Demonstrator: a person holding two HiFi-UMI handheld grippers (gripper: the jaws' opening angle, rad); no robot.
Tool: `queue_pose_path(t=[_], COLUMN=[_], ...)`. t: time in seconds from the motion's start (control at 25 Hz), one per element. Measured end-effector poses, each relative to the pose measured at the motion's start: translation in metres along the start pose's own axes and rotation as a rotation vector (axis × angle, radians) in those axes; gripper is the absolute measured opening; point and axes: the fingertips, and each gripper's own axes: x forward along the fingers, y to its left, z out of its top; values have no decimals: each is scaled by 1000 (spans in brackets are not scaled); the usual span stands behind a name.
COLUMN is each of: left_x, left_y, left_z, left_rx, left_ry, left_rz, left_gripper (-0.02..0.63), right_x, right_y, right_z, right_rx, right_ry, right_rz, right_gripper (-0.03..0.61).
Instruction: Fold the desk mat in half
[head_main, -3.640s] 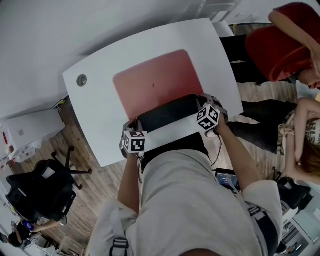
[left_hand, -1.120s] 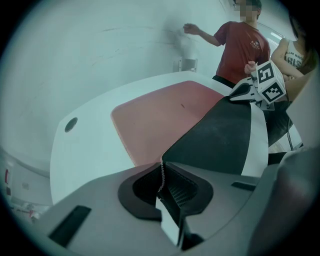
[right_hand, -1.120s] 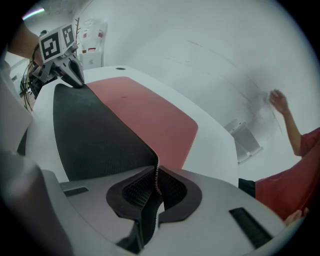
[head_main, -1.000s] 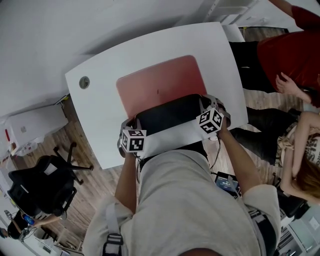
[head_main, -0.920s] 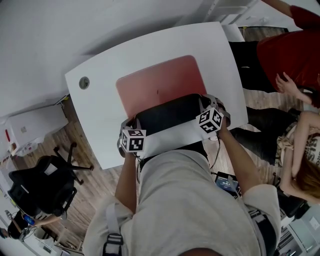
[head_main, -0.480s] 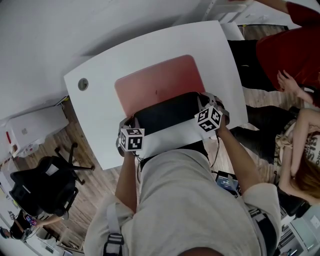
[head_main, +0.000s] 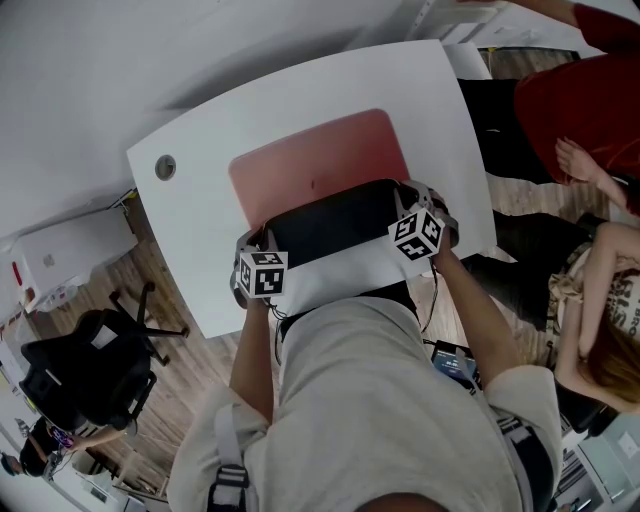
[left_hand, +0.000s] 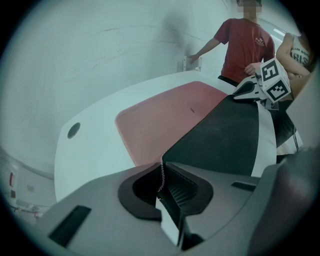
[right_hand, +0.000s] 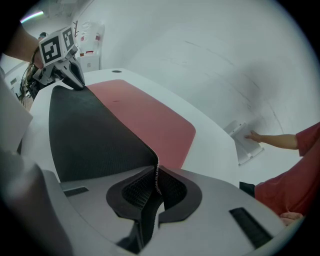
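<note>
You are pinching the near left corner of the desk mat (head_main: 320, 165) in your left gripper (left_hand: 161, 175), with its jaws pressing together on the stitched edge. Your right gripper (right_hand: 157, 180) is clamping the near right corner in the same way. Both grippers are pointing steeply down over the near side of the white desk (head_main: 200, 230). The mat is lying across the middle of the desk. Its far part is resting flat, pink side up, while the near part is rising off the surface between your grippers and showing its black underside (head_main: 330, 225). A round cable hole (head_main: 165, 167) is sitting in the desk near its far left corner, well apart from the mat. A person in a red shirt (head_main: 585, 100) is standing beside the desk on your right, and a black office chair (head_main: 85, 375) is standing off to your left.
</note>
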Motion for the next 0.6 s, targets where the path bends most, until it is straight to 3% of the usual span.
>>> queue_pose_path(t=[0.6], left_x=[4], left_y=[6], left_z=[10], left_rx=[0], left_ry=[-7], left_rz=[10], left_gripper=[34], right_x=[6], right_y=[-8], right_z=[5], right_rx=[12], right_ry=[-1], right_rz=[2], right_gripper=[54])
